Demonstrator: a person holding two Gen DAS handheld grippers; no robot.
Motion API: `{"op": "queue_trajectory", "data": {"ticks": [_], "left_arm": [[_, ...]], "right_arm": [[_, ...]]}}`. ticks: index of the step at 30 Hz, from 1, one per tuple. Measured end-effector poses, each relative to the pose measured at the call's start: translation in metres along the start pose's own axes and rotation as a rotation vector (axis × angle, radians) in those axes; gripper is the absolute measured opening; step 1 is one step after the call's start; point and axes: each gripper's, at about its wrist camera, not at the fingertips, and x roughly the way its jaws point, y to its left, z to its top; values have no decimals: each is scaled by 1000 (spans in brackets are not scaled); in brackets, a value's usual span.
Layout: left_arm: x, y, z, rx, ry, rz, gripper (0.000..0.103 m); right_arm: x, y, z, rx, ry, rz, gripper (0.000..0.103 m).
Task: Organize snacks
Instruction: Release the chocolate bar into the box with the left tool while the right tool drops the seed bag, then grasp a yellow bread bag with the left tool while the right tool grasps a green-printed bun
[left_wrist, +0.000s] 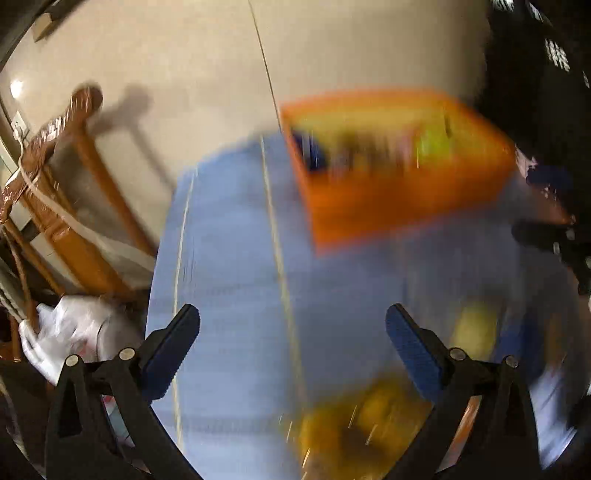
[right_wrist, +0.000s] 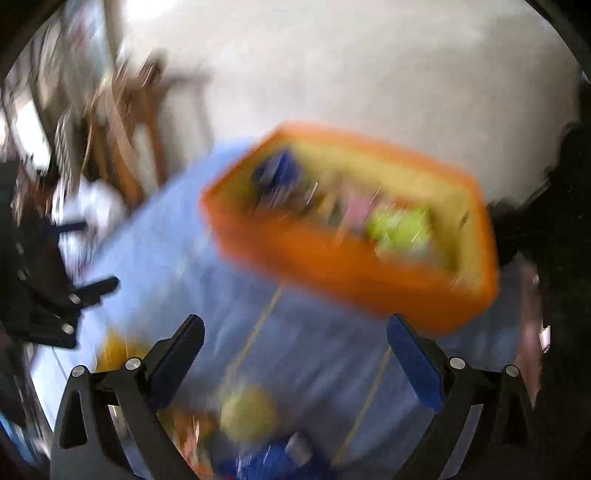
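While both views smear with motion, the blue-covered table (left_wrist: 229, 258) carries an orange bin (right_wrist: 332, 269) at its far side, already part filled. Loose snack packets (right_wrist: 247, 411) near the front look light, crinkly, slippery: pinch mid-body. Left gripper (left_wrist: 291, 347) and right gripper (right_wrist: 295, 354) gape, empty.

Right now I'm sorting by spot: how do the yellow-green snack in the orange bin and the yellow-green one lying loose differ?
The yellow-green packet sits inside the orange plastic bin, among other items; the rounded yellow-green snack lies loose on the blue tablecloth, nearer the open right tool. The binned one looks brighter green. Both are motion-blurred.
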Motion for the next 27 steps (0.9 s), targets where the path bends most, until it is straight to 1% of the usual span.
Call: {"op": "queue_trajectory", "data": {"ticks": [1,2,3,4,5,6,7,8,9,10,11,13,14,15,17,18,19,20,21,22,23,24,25,26,27], "left_arm": [[2,-1,-18,10,18,54,99],[3,-2,-40,21,41,123,99],[2,-4,-56,29,50,124,99],[2,-4,-68,35,53,98,99],[3,-3,-76,34,59,83,99],[9,-3,-87,25,78,66,99],[14,-1,-92,16,92,55,99],[22,1,-97,-4,108,51,99],[26,0,-99,-22,105,37,99],[30,3,-100,-54,89,4,99],[34,6,-102,-76,85,-13,99],[45,11,-104,-129,72,-75,99],[49,10,-104,-148,81,-96,99],[56,13,-105,-199,94,-148,99],[62,8,-107,-265,133,-187,99],[66,8,-109,-305,158,-203,99],[70,9,-112,-336,175,-209,99],[69,6,-114,-341,157,-188,99],[66,-2,-117,-316,155,-169,99],[67,-12,-120,-247,152,-135,99],[62,-22,-124,-170,108,-103,95],[56,-26,-126,-149,85,-137,73],[51,-27,-126,-147,89,-149,47],[47,-27,-125,-147,121,-148,43],[45,-26,-124,-151,138,-167,41]], "right_arm": [[12,11,-14,-28,41,0,99],[24,21,-26,-46,77,2,99],[32,26,-35,-52,95,11,99],[41,29,-43,-53,107,21,99],[48,29,-46,-55,115,10,99],[56,33,-53,-67,136,-29,99],[63,36,-56,-87,150,-51,99],[72,39,-61,-130,162,-80,99],[78,43,-64,-153,172,-104,99],[84,45,-68,-173,184,-109,99],[88,50,-71,-184,191,-111,99],[90,53,-74,-189,163,-113,99],[91,51,-74,-177,155,-110,99],[92,49,-72,-138,149,-89,99],[94,45,-70,-87,155,-47,99],[95,45,-70,-78,163,-46,99],[96,47,-68,-84,167,-51,99],[96,50,-68,-95,162,-55,99],[97,52,-65,-111,146,-62,99],[98,55,-66,-116,134,-72,83],[98,59,-69,-111,135,-80,73],[98,59,-68,-72,130,-88,61],[95,58,-66,-14,141,-107,57],[92,58,-66,43,154,-112,56],[84,52,-66,130,151,-107,56]]}}
